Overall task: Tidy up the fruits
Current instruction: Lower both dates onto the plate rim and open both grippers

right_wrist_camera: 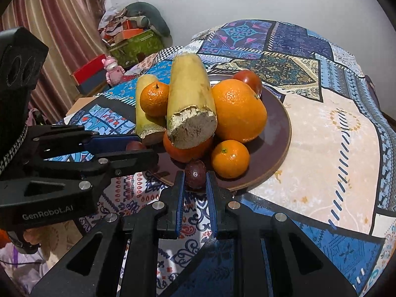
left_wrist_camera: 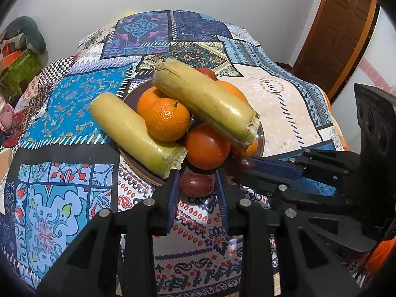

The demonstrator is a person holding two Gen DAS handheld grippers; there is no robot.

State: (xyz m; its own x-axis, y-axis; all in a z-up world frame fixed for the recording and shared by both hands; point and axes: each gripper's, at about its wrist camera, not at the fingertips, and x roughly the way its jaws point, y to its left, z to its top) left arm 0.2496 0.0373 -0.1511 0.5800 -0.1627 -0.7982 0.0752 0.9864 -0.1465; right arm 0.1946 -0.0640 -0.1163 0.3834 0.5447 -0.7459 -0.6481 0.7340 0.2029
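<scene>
The left gripper (left_wrist_camera: 196,185) pinches a small dark-red oval fruit (left_wrist_camera: 196,184) at the near rim of the brown round plate (left_wrist_camera: 260,138). The right gripper (right_wrist_camera: 195,179) pinches a second dark purple-red round fruit (right_wrist_camera: 195,174) there too. On the plate lie oranges (right_wrist_camera: 238,110), tomatoes (left_wrist_camera: 206,147) and two yellow-green cane pieces (left_wrist_camera: 205,100), over a patterned patchwork cloth (left_wrist_camera: 64,113).

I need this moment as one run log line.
left gripper: shut on dark red fruit | right gripper: shut on second dark fruit | plate: piled with fruit

Brown plate (right_wrist_camera: 277,133); patchwork-patterned tablecloth (right_wrist_camera: 321,128)
</scene>
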